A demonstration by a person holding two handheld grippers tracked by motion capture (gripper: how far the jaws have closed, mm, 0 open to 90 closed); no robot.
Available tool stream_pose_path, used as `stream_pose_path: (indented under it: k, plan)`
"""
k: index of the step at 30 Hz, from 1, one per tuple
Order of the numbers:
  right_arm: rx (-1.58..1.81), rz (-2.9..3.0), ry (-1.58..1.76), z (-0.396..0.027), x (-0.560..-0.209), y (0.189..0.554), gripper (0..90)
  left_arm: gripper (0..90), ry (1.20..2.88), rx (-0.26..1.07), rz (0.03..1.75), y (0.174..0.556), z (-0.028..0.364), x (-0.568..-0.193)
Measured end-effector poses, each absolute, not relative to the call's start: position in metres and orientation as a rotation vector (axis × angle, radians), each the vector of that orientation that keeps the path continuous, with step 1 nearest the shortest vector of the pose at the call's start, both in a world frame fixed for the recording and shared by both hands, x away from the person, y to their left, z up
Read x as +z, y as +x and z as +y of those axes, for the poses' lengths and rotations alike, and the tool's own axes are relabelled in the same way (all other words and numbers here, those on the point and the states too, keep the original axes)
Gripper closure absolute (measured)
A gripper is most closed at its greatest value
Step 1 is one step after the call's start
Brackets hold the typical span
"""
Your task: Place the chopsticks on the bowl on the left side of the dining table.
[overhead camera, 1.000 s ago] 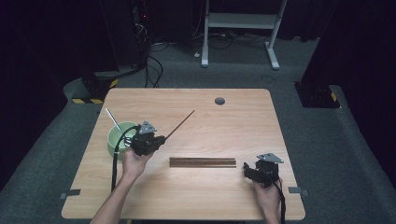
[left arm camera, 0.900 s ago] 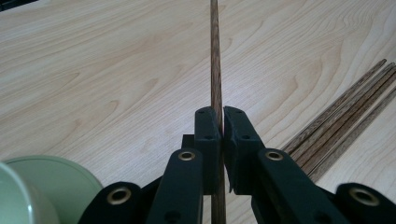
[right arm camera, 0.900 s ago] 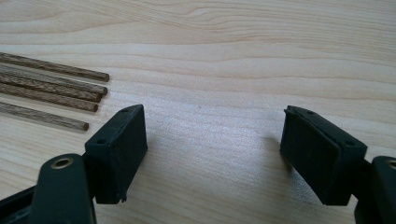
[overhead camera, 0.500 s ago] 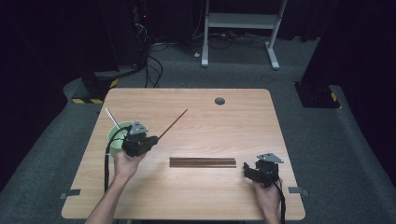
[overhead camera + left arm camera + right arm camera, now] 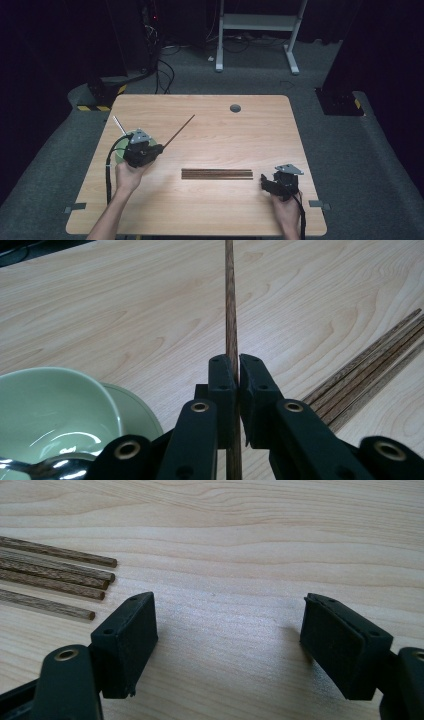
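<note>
My left gripper (image 5: 159, 148) (image 5: 237, 371) is shut on a dark wooden chopstick (image 5: 178, 131) (image 5: 230, 295), which juts forward and to the right above the table. Under that gripper sits a green bowl (image 5: 121, 151) (image 5: 55, 405) with a metal spoon (image 5: 119, 124) (image 5: 45, 467) leaning in it. Several more chopsticks (image 5: 217, 173) (image 5: 367, 372) (image 5: 52, 575) lie side by side on the table's middle front. At the front right, my right gripper (image 5: 264, 184) (image 5: 227, 640) rests low over the bare wood, open, just right of the chopsticks' ends.
The wooden table (image 5: 240, 135) has a small round cable hole (image 5: 235, 108) near its far edge. Grey floor, a white frame (image 5: 257, 22) and dark equipment stand beyond it.
My left gripper has carried the chopstick leftward and a little up, so it now hangs over the green bowl. The right gripper has stayed put.
</note>
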State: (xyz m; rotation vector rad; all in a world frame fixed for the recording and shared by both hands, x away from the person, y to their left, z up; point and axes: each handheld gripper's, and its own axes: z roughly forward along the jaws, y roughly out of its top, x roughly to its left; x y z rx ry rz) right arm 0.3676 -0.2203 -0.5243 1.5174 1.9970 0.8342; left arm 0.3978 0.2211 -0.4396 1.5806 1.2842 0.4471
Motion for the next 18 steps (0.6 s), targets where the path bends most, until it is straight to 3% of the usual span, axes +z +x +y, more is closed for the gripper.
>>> stream_pose_path:
  k: [18]
  plan:
    - [0.834, 1.997, 1.517, -0.22, -0.524, 0.368, 22.3, 84.1, 1.535, 0.488, 1.319, 0.393, 0.25, -0.431]
